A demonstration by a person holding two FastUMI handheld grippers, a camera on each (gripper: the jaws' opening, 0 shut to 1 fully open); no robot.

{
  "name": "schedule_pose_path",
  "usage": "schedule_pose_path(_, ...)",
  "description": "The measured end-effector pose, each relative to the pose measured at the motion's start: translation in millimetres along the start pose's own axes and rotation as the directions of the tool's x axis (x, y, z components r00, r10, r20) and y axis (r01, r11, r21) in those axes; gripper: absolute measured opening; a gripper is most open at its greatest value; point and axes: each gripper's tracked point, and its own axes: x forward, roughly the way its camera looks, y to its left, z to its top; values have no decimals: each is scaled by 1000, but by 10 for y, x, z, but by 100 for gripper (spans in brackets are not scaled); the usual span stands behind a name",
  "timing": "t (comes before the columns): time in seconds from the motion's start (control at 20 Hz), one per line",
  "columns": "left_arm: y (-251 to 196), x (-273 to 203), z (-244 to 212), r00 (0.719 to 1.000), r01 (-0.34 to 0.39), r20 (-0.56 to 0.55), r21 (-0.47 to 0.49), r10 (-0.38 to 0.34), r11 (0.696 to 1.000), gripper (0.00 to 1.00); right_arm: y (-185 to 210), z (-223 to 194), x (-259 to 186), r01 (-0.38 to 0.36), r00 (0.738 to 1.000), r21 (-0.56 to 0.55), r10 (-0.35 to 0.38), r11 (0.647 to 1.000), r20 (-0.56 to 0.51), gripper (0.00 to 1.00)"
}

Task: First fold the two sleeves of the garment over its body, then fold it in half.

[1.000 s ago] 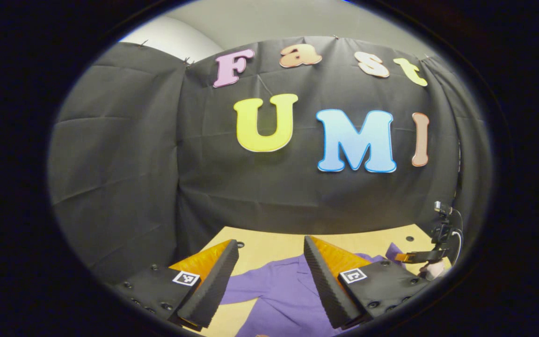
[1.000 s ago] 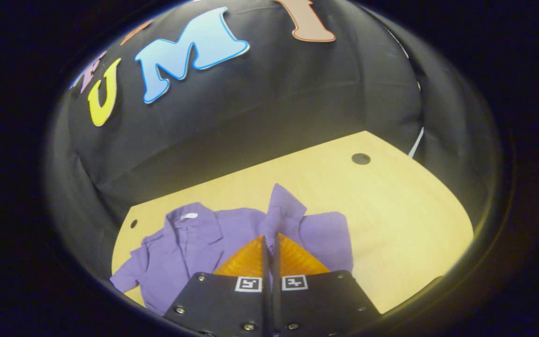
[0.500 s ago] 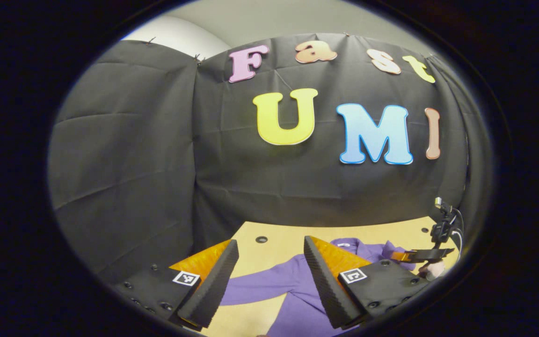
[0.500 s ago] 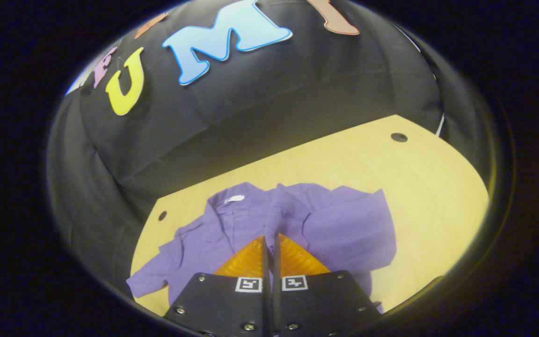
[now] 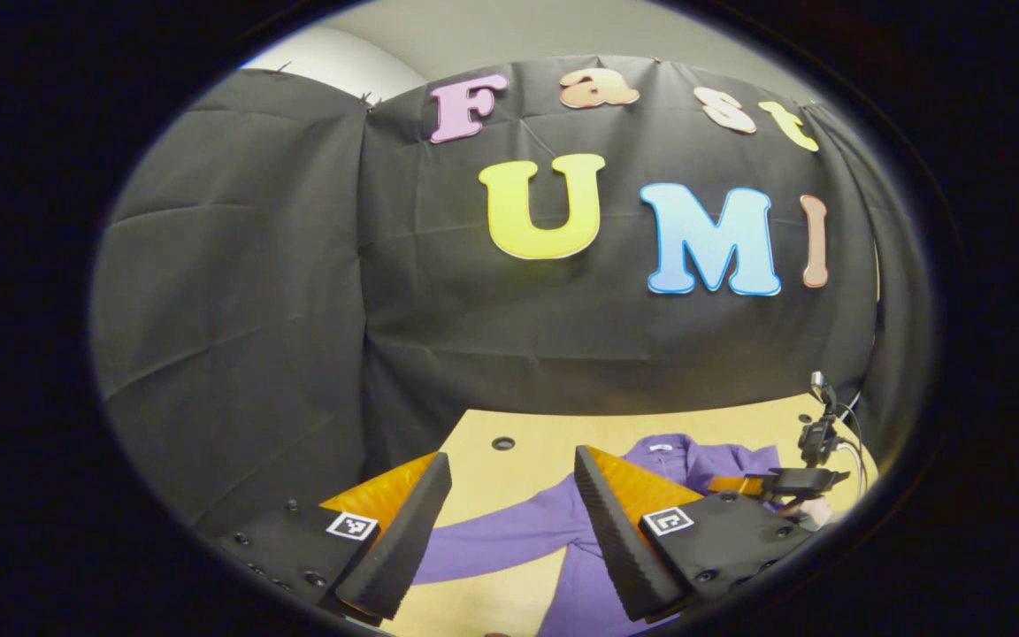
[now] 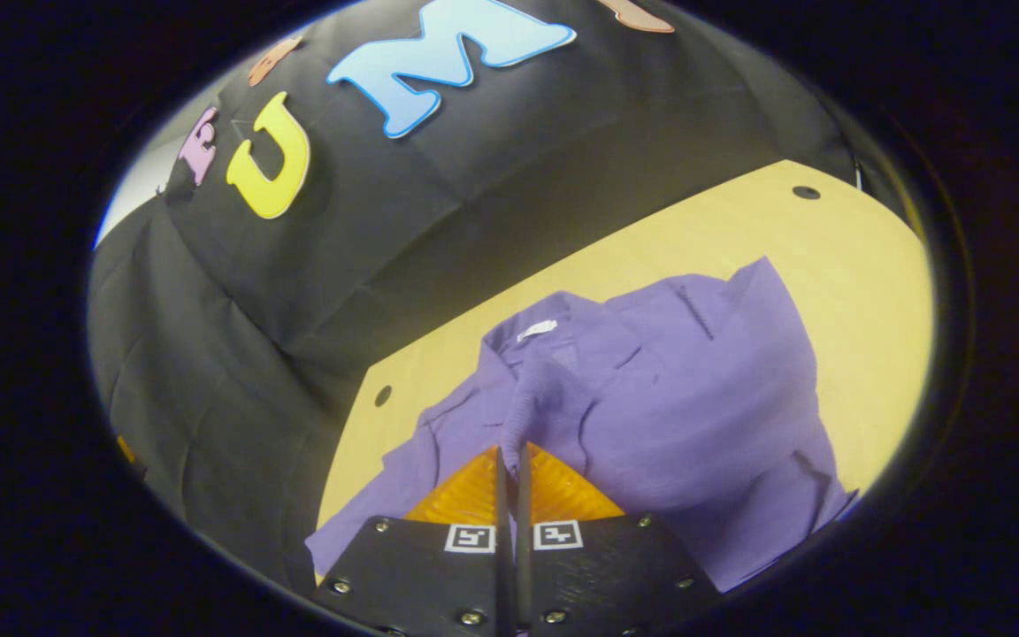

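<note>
wood table, purple shirt spread. r gripper pinched on sleeve, l gripper fingers apart, idle. risk: thin cloth slipping out mid-carry, fold bunching.

Left gripper view sits low over the table, facing the back wall; right gripper view looks down close on the purple garment. Both share garment, table
</note>
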Motion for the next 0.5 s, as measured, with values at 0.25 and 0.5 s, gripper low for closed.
schedule_pose_path(0.25,104,64,-45,1000,16,-8,-14,-17,1000,94,198,-242,36,-67,996,32,68,997,-54,2)
schedule_pose_path(0.5,86,80,-103,999,34,-16,-20,-34,999,93,409,-413,38,-145,984,87,153,986,-95,2)
